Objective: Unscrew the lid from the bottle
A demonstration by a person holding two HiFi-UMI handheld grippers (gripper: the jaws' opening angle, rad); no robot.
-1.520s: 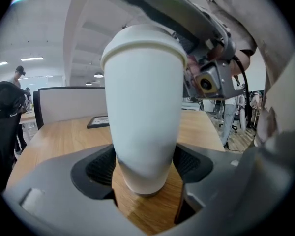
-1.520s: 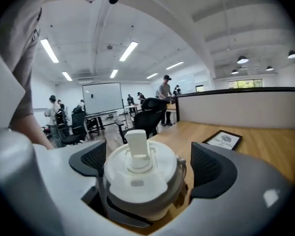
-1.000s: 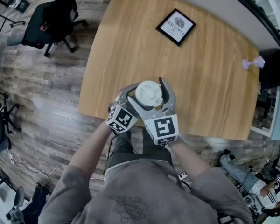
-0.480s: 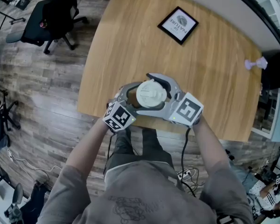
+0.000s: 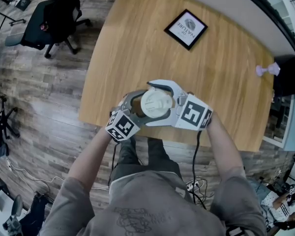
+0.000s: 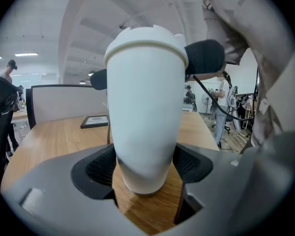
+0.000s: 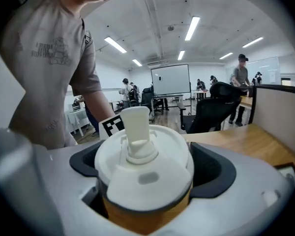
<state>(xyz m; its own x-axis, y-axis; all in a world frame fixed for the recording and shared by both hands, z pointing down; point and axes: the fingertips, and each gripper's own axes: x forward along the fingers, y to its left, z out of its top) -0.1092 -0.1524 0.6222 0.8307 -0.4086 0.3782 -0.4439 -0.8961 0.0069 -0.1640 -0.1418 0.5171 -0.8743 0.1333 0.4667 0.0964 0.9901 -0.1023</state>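
Observation:
A white bottle (image 6: 145,112) stands upright on the wooden table (image 5: 137,48), close to its near edge. My left gripper (image 6: 145,163) is shut on the bottle's lower body, one black pad (image 6: 101,165) pressing on each side. The white lid (image 7: 142,166) with its raised spout sits on top of the bottle. My right gripper (image 7: 145,168) is shut on the lid's rim, reaching in from the right in the head view (image 5: 160,103). From above, the lid (image 5: 153,100) hides the bottle's body and most of the left gripper (image 5: 137,106).
A black-framed picture (image 5: 185,28) lies flat at the table's far side. A small purple object (image 5: 266,70) sits at the far right edge. An office chair (image 5: 54,18) stands on the floor to the left. The person's legs are right against the near table edge.
My right gripper has swung counterclockwise round the lid, from the near side to the bottle's right. The left gripper kept its hold on the bottle and barely moved.

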